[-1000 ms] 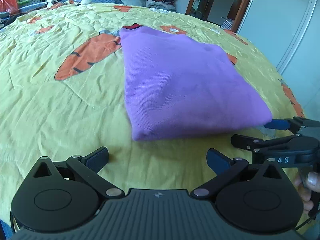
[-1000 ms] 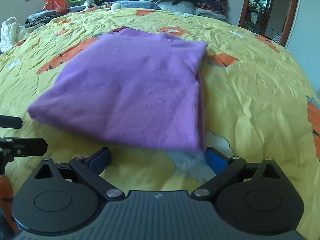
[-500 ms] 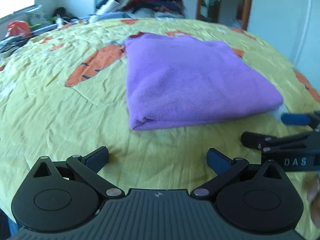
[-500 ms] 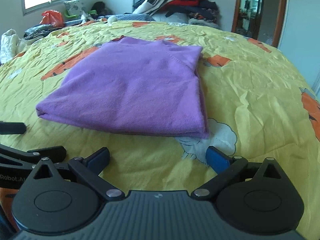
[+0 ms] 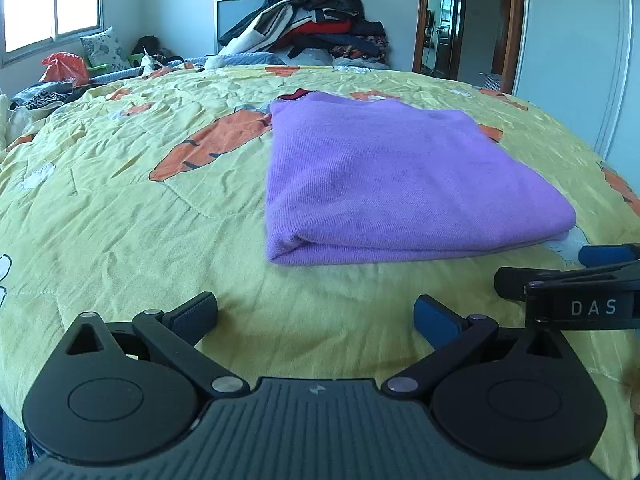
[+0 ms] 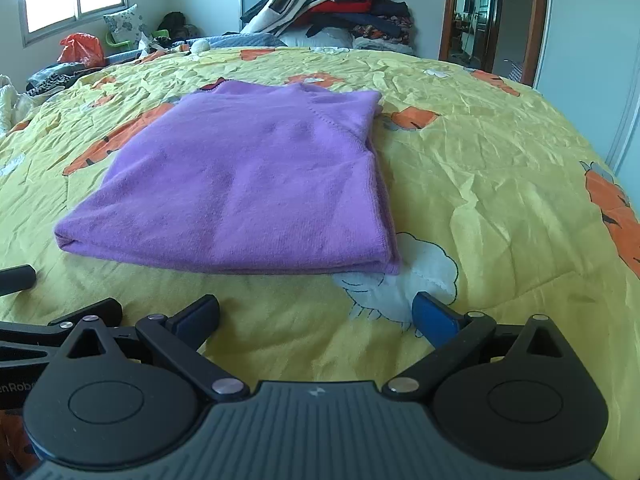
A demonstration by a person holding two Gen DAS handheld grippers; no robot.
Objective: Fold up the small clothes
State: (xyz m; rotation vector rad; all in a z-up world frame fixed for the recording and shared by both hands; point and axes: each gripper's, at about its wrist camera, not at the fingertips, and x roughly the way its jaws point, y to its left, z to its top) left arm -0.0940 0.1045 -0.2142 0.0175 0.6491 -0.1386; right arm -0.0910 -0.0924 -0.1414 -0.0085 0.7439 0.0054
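Left wrist view: purple garment lies folded mid-bed, near the front edge. Left claw and right claw both spread wide, empty, just short of it. Risk: snagging the near fold undoes the stack.

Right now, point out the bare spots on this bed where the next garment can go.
Free: bedspread right of the folded purple garment, and the stretch left of it around the carrot print. Crowded: the clothes pile at the head, clutter by the window.

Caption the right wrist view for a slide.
Folded purple garment lies on the carrot-print bedspread, right gripper open before it.
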